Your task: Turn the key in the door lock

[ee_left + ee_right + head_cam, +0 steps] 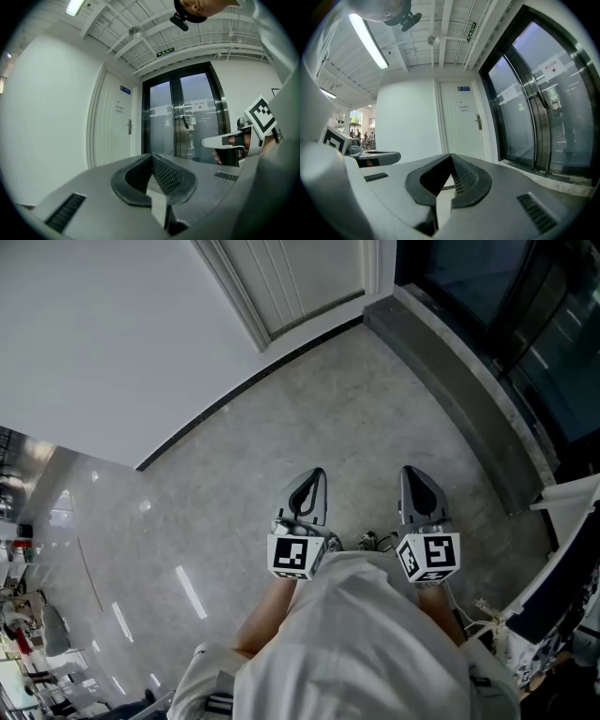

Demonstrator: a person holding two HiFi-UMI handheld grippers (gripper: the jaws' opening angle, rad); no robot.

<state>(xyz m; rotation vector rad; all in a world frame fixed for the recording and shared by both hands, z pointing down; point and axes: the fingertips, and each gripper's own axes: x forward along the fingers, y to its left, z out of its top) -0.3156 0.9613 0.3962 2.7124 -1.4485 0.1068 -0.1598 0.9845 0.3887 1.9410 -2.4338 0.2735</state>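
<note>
Head view: left gripper (316,474) and right gripper (411,472) sat side by side over the floor (281,418), well apart from the white door (300,277). Only the door's foot showed, no lock.

Left gripper view: jaws pressed together, nothing held. Door handle (130,126) was far off, left of the glass doors (187,126). Key too small to tell.

Right gripper view: jaws closed tip to tip, empty. Handle looked clearer here, near centre.

Risk: with both sets of jaws still closed on arrival, they'd knock the key instead of pinching it.
</note>
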